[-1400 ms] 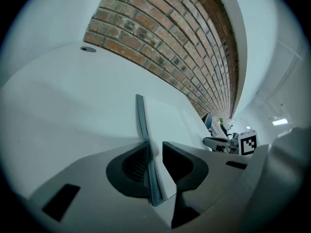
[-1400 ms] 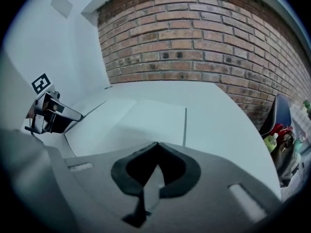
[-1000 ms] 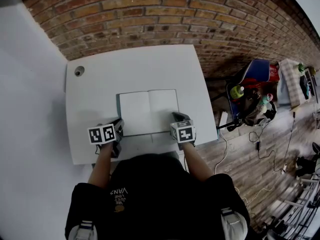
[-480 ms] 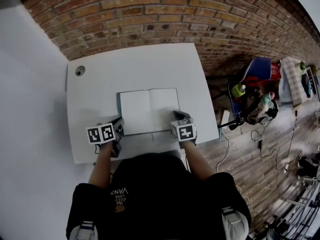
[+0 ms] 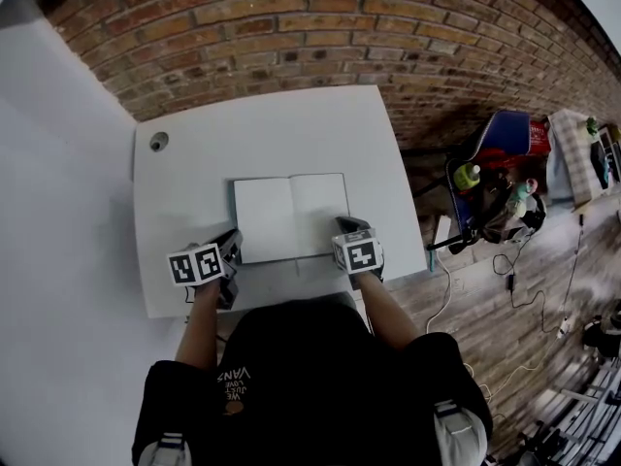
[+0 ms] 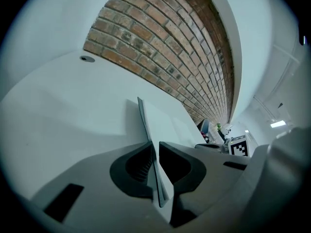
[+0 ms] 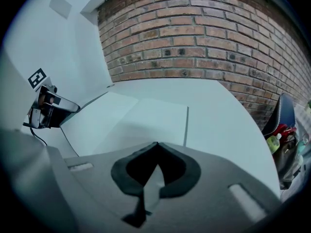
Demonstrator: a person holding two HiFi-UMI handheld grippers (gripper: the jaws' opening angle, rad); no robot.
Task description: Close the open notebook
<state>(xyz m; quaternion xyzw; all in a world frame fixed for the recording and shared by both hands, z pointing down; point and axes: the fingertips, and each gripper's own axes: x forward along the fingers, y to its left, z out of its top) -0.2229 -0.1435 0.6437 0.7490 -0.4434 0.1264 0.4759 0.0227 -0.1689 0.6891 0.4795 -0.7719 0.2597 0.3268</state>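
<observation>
White desk (image 5: 291,124) filled the middle of the head view, set against a brick wall (image 5: 291,27), with a round grommet (image 5: 158,141) near its far left corner.

Nearer the person, the left gripper (image 5: 229,246) sat at the near left corner of the notebook (image 5: 291,216). Its own view showed its fingers (image 6: 141,164) clenched on the thin dark-edged cover and page there, with the sheet running straight between them.

Between the two grippers the notebook lay open on the desk, blank pages up. The spread's long axis ran left to right across the desk, while the spine pointed away from the person toward the wall. It looked flat, both halves down.

At the near right corner of the notebook stood the right gripper (image 5: 347,229). Its fingers (image 7: 131,171) were pressed together tip to tip. A pale sliver showed in the hollow behind the tips, but whether it was paper could not be told.

Well to the right, off the desk, a blue chair (image 5: 500,129) carried bags, with a green-capped bottle (image 5: 468,176) beside it.
</observation>
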